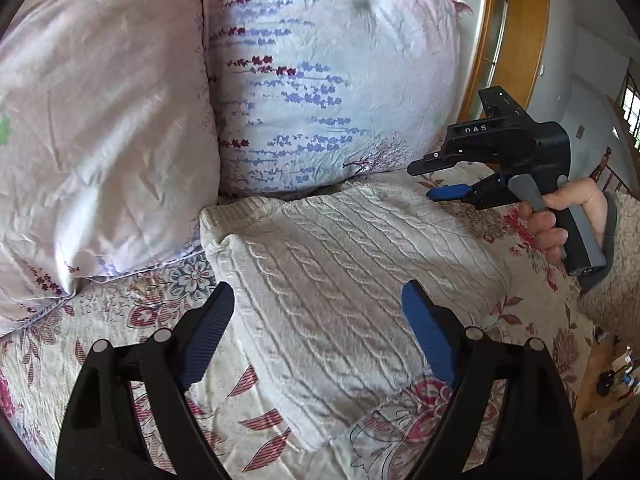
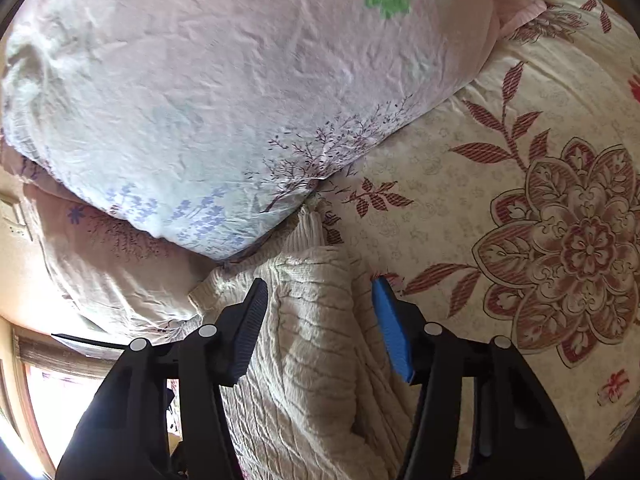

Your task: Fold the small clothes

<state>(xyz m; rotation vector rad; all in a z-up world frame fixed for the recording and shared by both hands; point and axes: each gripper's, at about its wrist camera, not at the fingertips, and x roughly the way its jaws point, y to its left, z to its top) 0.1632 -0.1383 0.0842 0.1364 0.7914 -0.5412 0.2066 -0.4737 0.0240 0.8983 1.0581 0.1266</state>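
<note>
Two pillows (image 1: 320, 80) hiding the folded cream sweater's (image 1: 340, 280) far edge, left gripper (image 1: 318, 332) spread above it, right gripper (image 2: 320, 328) spread, empty, sweater's near end cut off.

The pillow (image 2: 208, 92) is hiding the far end of the sweater (image 2: 320, 320) from me; my own right fingers (image 2: 400, 340) are covering the sweater's nearer edge, running off-frame.
</note>
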